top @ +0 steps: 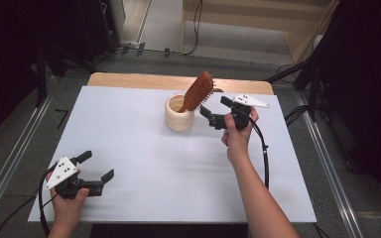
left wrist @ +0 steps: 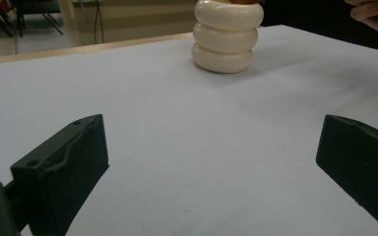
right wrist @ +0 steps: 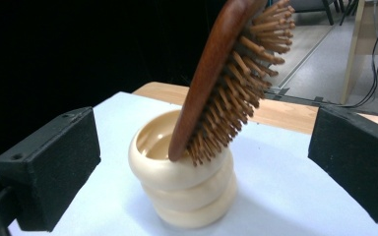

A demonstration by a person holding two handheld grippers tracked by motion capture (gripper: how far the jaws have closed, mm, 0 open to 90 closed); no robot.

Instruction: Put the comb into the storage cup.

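A cream ribbed cup point(top: 179, 115) point(left wrist: 228, 35) point(right wrist: 183, 181) stands near the far middle of the white table point(top: 144, 158). A brown wooden hairbrush point(top: 197, 91) point(right wrist: 231, 73) leans in it, handle down, bristles toward the right. My right gripper point(top: 214, 111) point(right wrist: 202, 167) hovers open just right of the cup, jaws wide, nothing between them. My left gripper point(top: 98, 166) point(left wrist: 211, 162) stands open near the table's front left corner, far from the cup and holding nothing.
A wooden strip point(top: 178, 82) edges the table's far side. Dark stands and cables point(top: 297, 74) surround the table on the floor. A hand point(left wrist: 374, 14) shows at the top right in the left gripper view.
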